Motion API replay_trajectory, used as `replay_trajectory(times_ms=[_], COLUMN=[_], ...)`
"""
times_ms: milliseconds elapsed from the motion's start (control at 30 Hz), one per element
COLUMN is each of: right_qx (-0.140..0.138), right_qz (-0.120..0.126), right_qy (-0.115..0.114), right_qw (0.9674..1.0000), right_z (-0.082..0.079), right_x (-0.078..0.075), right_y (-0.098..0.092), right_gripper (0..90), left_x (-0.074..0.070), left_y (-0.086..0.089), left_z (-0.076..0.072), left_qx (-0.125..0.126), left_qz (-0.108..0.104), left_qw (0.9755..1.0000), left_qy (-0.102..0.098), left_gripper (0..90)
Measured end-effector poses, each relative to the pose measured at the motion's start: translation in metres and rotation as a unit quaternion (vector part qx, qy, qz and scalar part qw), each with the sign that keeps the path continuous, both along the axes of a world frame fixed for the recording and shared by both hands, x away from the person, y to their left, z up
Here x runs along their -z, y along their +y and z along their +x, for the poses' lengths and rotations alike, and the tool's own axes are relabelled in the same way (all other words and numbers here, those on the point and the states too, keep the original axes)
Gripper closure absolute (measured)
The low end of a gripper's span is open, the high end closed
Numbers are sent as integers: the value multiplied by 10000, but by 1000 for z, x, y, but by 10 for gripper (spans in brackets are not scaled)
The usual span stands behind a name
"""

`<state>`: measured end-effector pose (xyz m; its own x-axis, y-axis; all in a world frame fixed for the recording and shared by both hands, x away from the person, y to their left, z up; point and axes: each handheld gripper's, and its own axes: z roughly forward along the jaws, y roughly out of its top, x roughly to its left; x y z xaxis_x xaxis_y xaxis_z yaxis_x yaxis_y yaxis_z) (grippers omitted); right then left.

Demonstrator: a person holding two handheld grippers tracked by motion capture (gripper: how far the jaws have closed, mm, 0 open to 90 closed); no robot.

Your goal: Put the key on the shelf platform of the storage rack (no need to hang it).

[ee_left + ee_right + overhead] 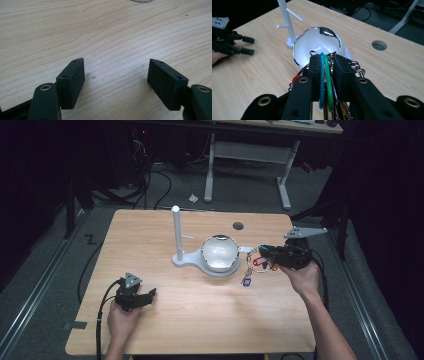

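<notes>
At the near left of the counter (150, 330) I rest my left gripper (142, 298), its jaws spread wide over bare wood with nothing between them. At centre stands a white stand (177, 232) with side pegs, joined at its base to a shiny white bowl (219, 253). To the right my right gripper (327, 65) is clamped on a bunch of keys (256, 266) with blue and green tags, held in the air just beside the bowl's rim. I judge the carry is in hand, and the next move calls for lining a ring up with a peg, or the bowl, before letting go.
</notes>
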<state>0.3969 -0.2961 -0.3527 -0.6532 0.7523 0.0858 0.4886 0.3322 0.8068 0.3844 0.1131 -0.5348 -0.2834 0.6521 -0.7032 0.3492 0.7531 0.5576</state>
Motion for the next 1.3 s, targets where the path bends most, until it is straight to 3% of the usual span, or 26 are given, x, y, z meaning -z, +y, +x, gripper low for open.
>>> replay_trajectory(times_ms=[867, 1300], right_qx=[-243, -222], right_qz=[120, 169], right_qy=[-47, 37], right_qw=[9996, 9996], right_z=[33, 53], right_x=[-26, -23], right_y=[37, 53], right_gripper=[776, 776], left_x=[0, 0], left_y=[0, 0], left_z=[0, 0], left_qx=[-2, 2], left_qz=[-2, -28], left_qw=[10000, 10000], left_qy=[2, 9], left_gripper=[304, 303])
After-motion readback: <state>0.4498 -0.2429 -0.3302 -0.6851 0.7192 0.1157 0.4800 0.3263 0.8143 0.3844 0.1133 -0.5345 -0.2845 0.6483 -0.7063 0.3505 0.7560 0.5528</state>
